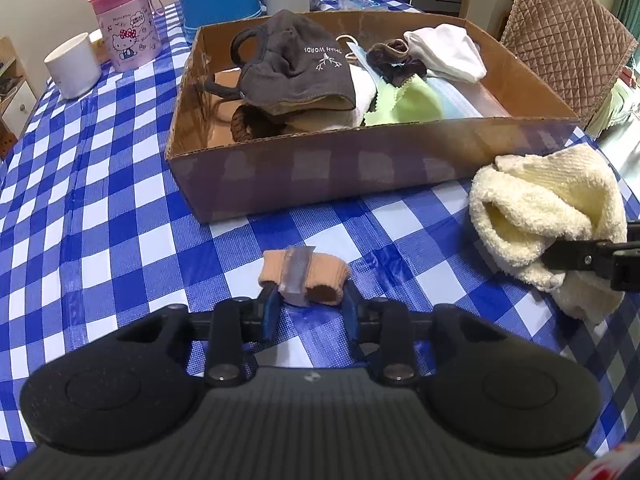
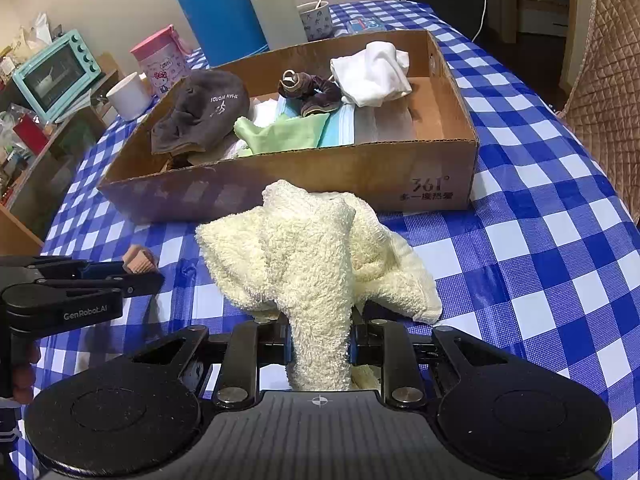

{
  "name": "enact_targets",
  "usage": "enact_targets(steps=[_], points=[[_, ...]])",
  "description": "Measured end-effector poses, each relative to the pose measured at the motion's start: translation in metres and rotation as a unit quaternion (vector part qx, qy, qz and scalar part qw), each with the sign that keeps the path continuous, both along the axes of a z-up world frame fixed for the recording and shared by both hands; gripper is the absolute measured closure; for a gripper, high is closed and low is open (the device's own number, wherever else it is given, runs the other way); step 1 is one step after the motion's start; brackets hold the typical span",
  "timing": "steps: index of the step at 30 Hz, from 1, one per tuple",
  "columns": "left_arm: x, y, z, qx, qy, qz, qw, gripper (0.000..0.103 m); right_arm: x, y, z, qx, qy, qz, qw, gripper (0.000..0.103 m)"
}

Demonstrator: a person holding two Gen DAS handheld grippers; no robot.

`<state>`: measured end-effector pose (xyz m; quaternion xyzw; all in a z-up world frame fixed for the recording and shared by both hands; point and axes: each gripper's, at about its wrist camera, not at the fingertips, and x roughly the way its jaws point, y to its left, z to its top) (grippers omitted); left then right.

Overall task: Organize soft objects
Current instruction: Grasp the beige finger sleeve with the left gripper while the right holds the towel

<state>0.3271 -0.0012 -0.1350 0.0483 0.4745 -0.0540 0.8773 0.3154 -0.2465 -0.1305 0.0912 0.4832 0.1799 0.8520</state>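
Note:
A small beige fabric roll [image 1: 320, 276] with a strip of clear tape lies on the blue checked tablecloth. My left gripper [image 1: 311, 300] is shut on its near side, one blue pad at each end. The roll [image 2: 138, 260] also shows at that gripper's tips in the right wrist view. My right gripper [image 2: 320, 344] is shut on a fluffy cream towel [image 2: 312, 248], which bunches up in front of the cardboard box [image 2: 360, 176]. The towel [image 1: 540, 208] sits to the right of the box [image 1: 320, 168]. The box holds a grey cap [image 1: 296, 68], a green cloth [image 1: 404, 104], a white cloth [image 1: 448, 52] and other soft items.
A pink canister [image 1: 126, 24] and a white mug [image 1: 74, 66] stand left of the box. A blue flask [image 2: 216, 8], a white bottle [image 2: 276, 8] and a cup [image 2: 316, 20] stand behind it. A quilted chair [image 1: 564, 36] is at the right, and a shelf with a mint oven [image 2: 56, 72] at the left.

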Motion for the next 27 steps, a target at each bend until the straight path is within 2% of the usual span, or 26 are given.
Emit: enact_targets(steps=[6, 27], points=[[-0.005, 0.001, 0.006, 0.000, -0.008, 0.000, 1.0000, 0.088, -0.001, 0.000, 0.000, -0.001, -0.001, 0.001, 1.000, 0.079], [-0.040, -0.004, 0.031, -0.009, -0.028, -0.001, 0.9996, 0.090, -0.021, -0.006, 0.008, 0.006, -0.010, 0.003, 1.000, 0.079]])
